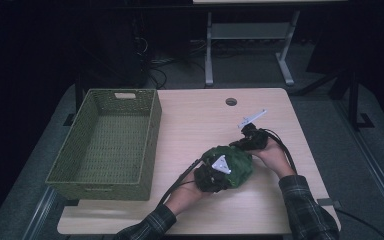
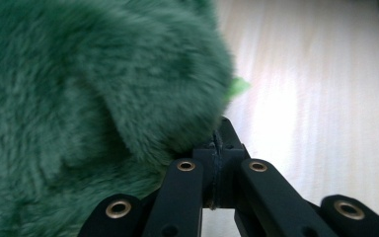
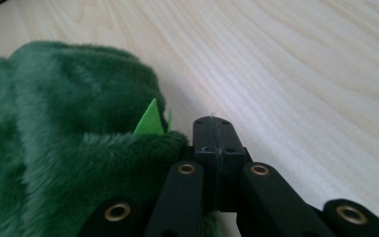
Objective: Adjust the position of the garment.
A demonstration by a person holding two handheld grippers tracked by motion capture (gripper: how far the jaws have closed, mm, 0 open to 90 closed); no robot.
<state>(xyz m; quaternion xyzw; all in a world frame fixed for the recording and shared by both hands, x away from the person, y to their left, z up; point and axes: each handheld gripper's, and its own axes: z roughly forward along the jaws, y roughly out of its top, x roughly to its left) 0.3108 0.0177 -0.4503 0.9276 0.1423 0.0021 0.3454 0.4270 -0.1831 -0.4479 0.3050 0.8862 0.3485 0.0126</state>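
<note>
Plush toy (image 1: pixel 235 162): dark green, shaggy, rounded lump on pale wood table (image 1: pixel 195 125).

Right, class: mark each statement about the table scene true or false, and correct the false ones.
1. The green plush toy lies inside the basket. False: it lies on the table, right of the basket.
2. The basket is woven and green. True.
3. Both grippers' fingers are spread wide. False: the left gripper and right gripper are shut.
4. Both grippers are at the plush toy. True.
</note>
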